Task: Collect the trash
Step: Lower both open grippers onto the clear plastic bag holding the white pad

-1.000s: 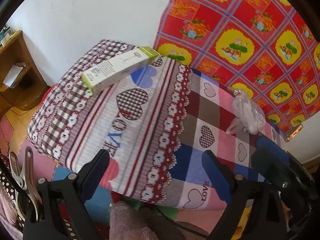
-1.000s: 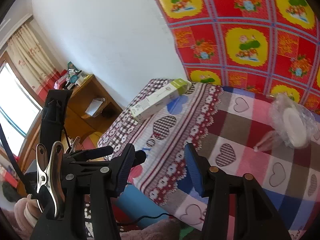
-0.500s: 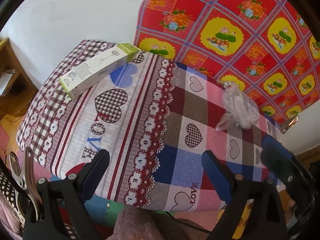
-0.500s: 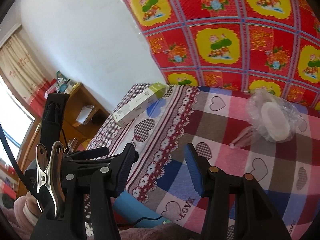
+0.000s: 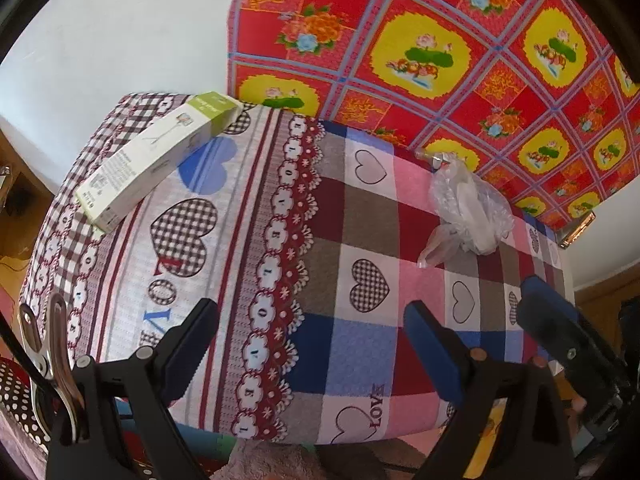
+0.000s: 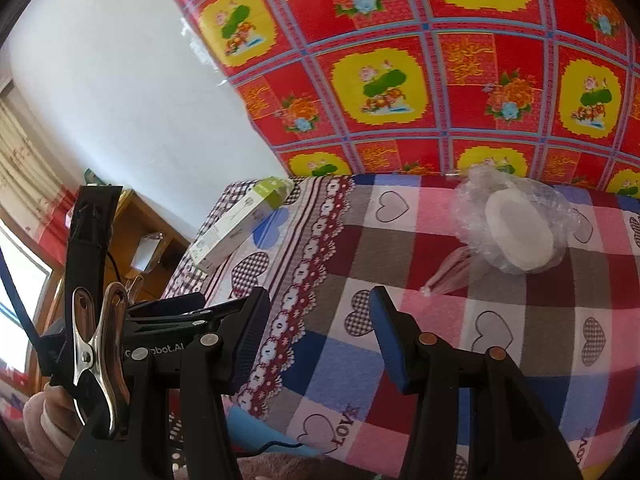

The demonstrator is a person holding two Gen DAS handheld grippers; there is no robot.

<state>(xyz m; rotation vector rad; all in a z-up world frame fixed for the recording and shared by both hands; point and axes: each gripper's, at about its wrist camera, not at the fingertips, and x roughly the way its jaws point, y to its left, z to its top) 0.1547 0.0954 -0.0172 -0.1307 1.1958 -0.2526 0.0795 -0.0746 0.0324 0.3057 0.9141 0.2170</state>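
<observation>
A long white and green carton [image 5: 156, 164] [image 6: 240, 224] lies at the far left end of the table [image 5: 360, 344] with the heart-patterned cloth. A crumpled clear plastic bag holding a white round piece [image 5: 468, 208] [image 6: 516, 228] rests at the far right, near the wall. My left gripper [image 5: 312, 336] hovers over the table's near edge, open, nothing between its fingers. My right gripper [image 6: 320, 320] stands open and empty over the near middle of the cloth [image 6: 440, 320]; the bag is ahead of it to the right. In the left wrist view the right gripper's blue finger [image 5: 552, 316] shows at the right.
A red and yellow flowered sheet [image 5: 440, 60] hangs on the white wall behind the table. A wooden shelf unit [image 6: 136, 236] stands left of the table, beside a curtained window [image 6: 24, 184]. A metal clip [image 6: 100, 344] is fixed on the gripper's left side.
Both grippers have moved rightward along the table, closer to it. The carton has slid left in both views and the plastic bag stands nearer and larger. Neither gripper's opening has changed.
</observation>
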